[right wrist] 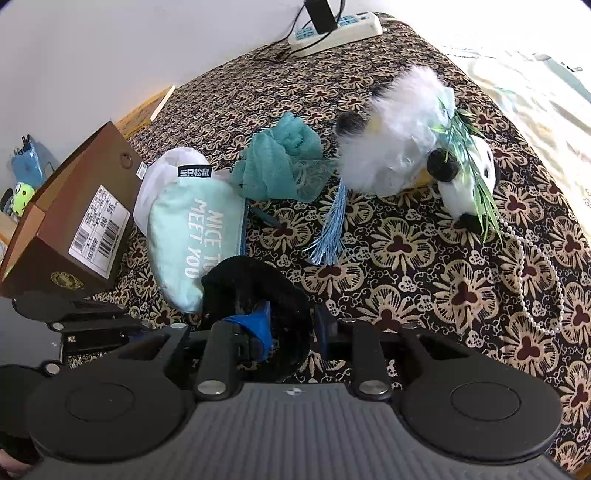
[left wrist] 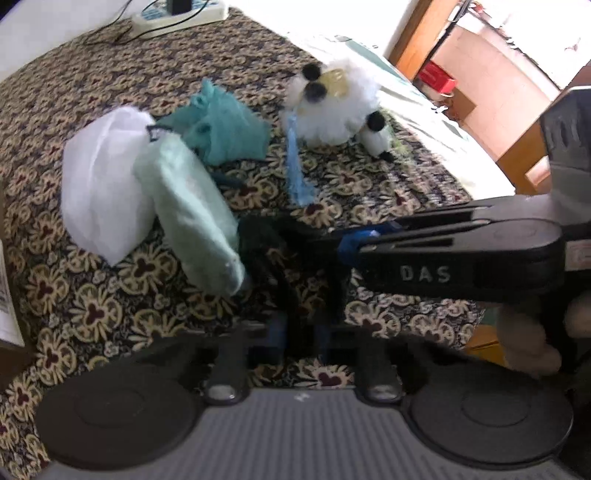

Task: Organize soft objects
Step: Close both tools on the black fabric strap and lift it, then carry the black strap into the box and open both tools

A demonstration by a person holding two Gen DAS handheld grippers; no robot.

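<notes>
Both grippers' jaws are clamped on the black fuzzy cloth (right wrist: 255, 291): the right gripper (right wrist: 291, 325) and the left gripper (left wrist: 291, 328). The mint pouch (right wrist: 192, 229) lies at ten o'clock.

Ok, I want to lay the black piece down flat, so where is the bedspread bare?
Bare bedspread lies between the blue tassel and the bead string, and at the far end between the power strip and the teal mesh cloth. Crowded on the left: brown box, white pouch, mint pillow close together.

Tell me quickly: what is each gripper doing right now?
Left gripper: shut on the black fuzzy cloth.
Right gripper: shut on the same black fuzzy cloth.
</notes>
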